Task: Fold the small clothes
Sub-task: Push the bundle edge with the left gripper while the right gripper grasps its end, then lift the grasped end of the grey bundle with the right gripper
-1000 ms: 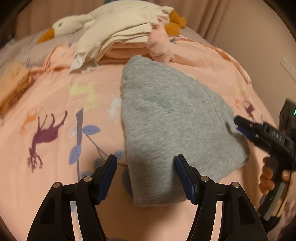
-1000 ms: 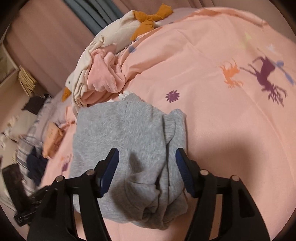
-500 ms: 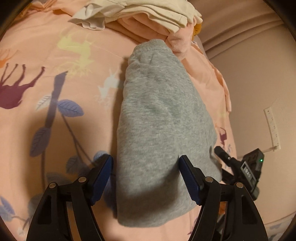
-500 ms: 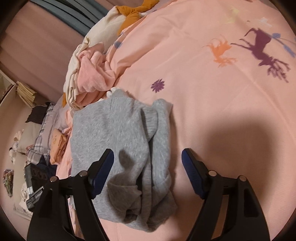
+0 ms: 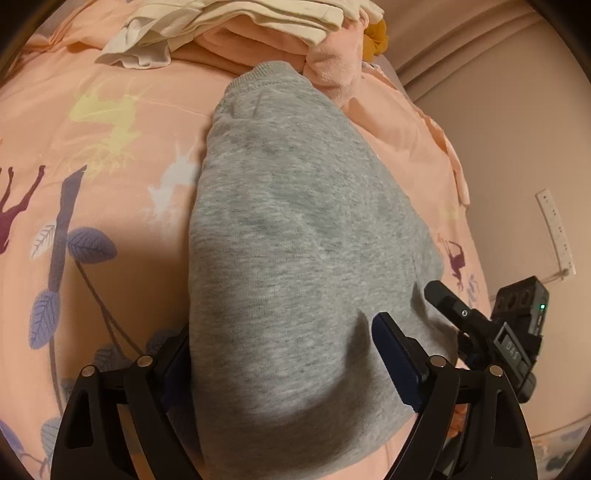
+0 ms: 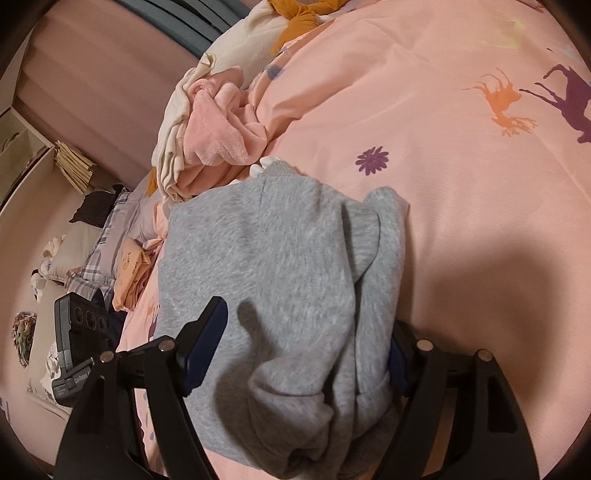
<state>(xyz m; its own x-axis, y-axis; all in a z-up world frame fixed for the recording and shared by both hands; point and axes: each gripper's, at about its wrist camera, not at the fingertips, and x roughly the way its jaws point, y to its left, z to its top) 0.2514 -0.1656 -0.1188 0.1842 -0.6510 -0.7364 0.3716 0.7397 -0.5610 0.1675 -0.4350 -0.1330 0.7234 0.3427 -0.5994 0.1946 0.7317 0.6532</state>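
Left wrist view: the left gripper (image 5: 291, 354) is spread wide, one finger on each side of the near end of a grey sweatshirt (image 5: 295, 240). The left finger is partly hidden beneath the garment edge; the right finger (image 5: 395, 358) lies on top of the cloth. The sweatshirt lies folded lengthwise on a pink bedspread (image 5: 110, 122) printed with deer and leaves. Its ribbed hem points toward a pile of clothes (image 5: 258, 33), cream on top of pink, and touches that pile. The right gripper (image 5: 443, 299) appears at the right edge of the garment; whether its fingers are apart cannot be told from this view.

Right wrist view: the right gripper (image 6: 306, 343) is also spread wide, straddling the bunched end of the sweatshirt (image 6: 266, 266). The left finger (image 6: 207, 343) rests on the cloth; the right finger is mostly hidden behind a fold. A sleeve lies doubled along the right side of the garment. The pile of clothes (image 6: 214, 136) sits just beyond the far end. A purple flower print (image 6: 372, 160) lies near the garment on the bedspread (image 6: 461, 184). The body of the left gripper (image 6: 79, 350) shows at the left edge.
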